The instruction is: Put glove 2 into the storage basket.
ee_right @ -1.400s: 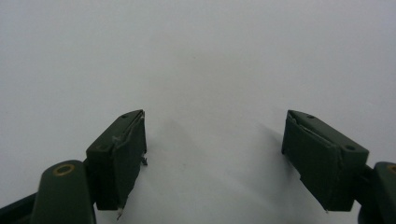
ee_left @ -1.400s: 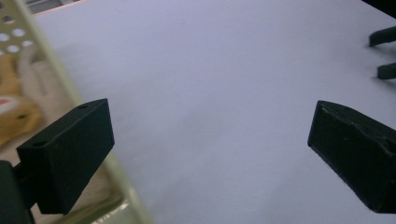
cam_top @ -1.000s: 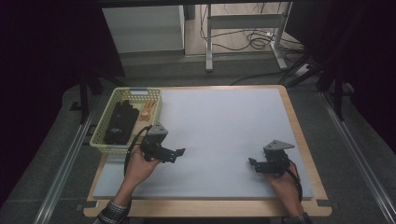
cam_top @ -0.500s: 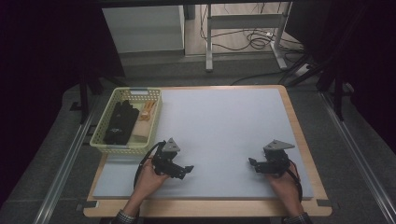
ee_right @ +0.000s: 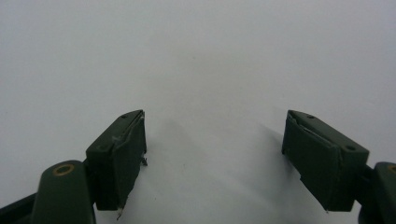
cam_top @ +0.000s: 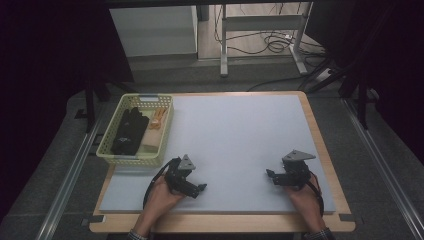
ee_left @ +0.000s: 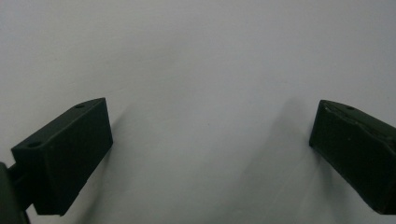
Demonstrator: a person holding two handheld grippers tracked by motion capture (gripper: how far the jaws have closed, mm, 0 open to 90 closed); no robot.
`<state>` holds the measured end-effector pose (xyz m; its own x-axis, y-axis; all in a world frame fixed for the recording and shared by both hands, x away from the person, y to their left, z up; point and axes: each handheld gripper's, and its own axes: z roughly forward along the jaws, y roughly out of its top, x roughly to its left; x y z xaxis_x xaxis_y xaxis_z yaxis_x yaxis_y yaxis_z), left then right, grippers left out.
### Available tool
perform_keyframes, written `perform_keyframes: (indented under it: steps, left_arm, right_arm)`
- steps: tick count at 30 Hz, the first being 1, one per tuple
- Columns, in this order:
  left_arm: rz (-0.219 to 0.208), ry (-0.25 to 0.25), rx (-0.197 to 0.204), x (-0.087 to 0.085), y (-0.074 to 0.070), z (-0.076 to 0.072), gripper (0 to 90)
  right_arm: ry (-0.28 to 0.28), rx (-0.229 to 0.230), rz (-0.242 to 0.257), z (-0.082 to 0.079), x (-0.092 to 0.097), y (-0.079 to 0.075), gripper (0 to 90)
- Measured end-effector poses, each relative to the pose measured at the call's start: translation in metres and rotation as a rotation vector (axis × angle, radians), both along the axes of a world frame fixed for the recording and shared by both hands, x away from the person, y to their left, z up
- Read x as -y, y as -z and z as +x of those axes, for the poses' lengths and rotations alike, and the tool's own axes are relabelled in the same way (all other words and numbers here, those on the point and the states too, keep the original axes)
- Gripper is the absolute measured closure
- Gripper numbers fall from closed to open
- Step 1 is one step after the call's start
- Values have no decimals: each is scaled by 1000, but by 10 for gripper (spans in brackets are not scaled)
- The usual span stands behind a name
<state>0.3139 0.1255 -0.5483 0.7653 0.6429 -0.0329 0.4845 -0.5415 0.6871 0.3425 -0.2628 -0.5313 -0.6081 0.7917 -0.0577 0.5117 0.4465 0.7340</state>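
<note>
Both hand-held grippers rest empty on the pale grey table mat [cam_top: 235, 145]

The left black two-jaw gripper [cam_top: 201, 188] sits at the near left of the mat, jaws spread wide with bare mat between them; the right black two-jaw gripper [cam_top: 269, 175] sits at the near right, jaws likewise apart and holding nothing. A yellow-green plastic mesh basket [cam_top: 167, 127] containing black folded fabric [cam_top: 127, 131] stands at the mat's left edge, near the left gripper

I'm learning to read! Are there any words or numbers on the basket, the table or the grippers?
None can be read: the basket, the table, the left gripper and the right gripper show no words, labels or numbers.
</note>
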Motion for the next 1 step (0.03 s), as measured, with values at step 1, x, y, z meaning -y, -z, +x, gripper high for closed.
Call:
perform_keyframes:
  steps: [1]
  left_arm:
    - [0,0,0,0,0,0,0]
  right_arm:
    - [-1,-1,0,0,0,0,216]
